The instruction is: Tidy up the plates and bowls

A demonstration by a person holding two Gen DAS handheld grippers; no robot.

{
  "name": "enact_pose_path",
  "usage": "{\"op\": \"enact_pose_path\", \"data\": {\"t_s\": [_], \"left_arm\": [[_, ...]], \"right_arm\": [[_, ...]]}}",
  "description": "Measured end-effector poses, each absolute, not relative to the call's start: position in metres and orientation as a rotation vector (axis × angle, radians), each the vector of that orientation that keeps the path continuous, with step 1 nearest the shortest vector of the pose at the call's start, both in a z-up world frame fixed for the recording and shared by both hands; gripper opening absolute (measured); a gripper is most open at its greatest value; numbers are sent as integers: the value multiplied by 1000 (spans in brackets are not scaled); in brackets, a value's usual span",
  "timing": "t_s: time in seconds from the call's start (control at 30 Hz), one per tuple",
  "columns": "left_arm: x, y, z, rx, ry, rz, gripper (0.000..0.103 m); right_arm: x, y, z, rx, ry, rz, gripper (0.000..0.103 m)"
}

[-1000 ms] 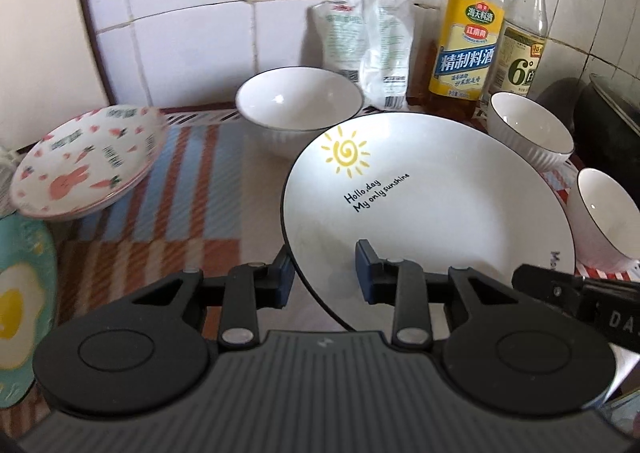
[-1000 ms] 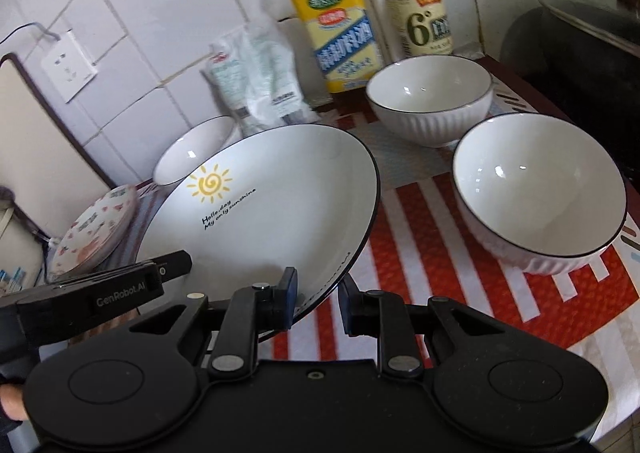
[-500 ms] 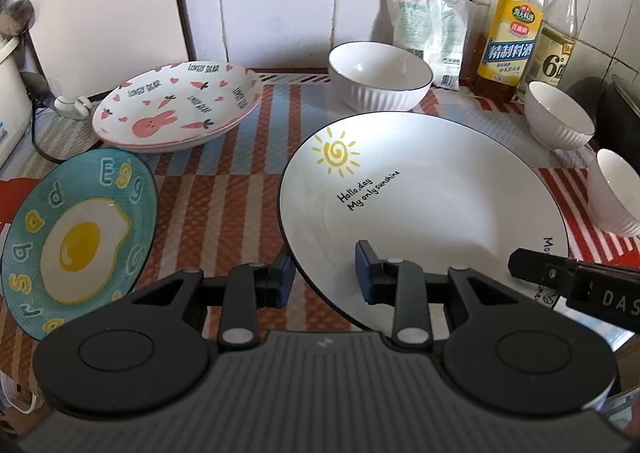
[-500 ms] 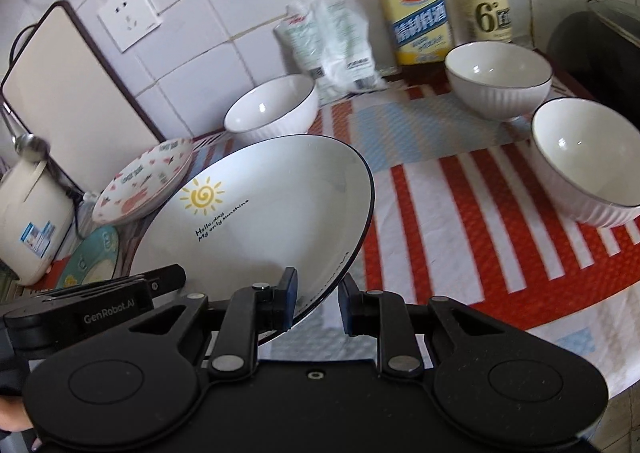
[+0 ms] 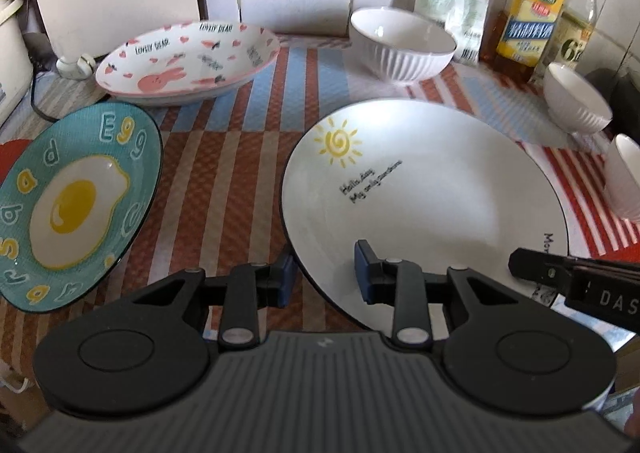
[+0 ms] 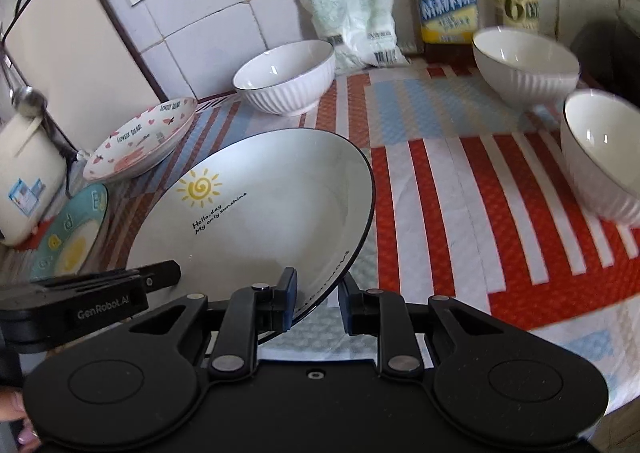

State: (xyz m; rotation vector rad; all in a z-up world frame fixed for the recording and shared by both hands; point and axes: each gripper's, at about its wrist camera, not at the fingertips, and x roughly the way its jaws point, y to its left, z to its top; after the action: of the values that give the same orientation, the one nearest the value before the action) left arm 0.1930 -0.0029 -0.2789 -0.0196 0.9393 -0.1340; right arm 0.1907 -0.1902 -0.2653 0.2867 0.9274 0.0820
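Could slip and crack if either tool lets go, since only a thin bit of the rim sits between the pads. Could also bump the egg plate [image 5: 76,205] or the bunny plate [image 5: 188,61] on the left, or knock the white bowl [image 5: 402,43] at the back, if swung too fast. Could tip to one side if one hand drops lower than the other. Left tool [image 5: 324,273] pinching the near left rim of the big sun plate [image 5: 420,189], one pad under, one pad on top. Right tool [image 6: 316,301] pinching the near right rim of the same plate, one pad inside and one outside. Sun plate held up just above the striped cloth on the table [image 6: 460,213], stretching away from both tools, tilted a little. Two more white bowls [image 6: 524,65] off to the right, well apart from the plate.
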Motion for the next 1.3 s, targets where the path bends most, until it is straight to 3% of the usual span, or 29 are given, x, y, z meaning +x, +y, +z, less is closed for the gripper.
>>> {"op": "enact_pose_path", "data": {"t_s": [0.47, 0.67, 0.77, 0.97, 1.07, 1.3], "left_arm": [[196, 13, -247, -37, 1099, -116, 27], [181, 25, -226, -43, 1113, -127, 30], [175, 30, -219, -18, 1129, -130, 30], [162, 47, -194, -6, 1116, -129, 36], [156, 57, -178, -16, 1094, -118, 41], [147, 86, -151, -48, 1069, -90, 45]], "right_arm": [[177, -172, -228, 90, 939, 69, 35], [164, -160, -200, 91, 908, 153, 49], [160, -154, -191, 117, 904, 196, 64], [151, -137, -171, 104, 877, 284, 69], [148, -128, -161, 90, 856, 324, 79], [150, -103, -141, 28, 838, 408, 81]]}}
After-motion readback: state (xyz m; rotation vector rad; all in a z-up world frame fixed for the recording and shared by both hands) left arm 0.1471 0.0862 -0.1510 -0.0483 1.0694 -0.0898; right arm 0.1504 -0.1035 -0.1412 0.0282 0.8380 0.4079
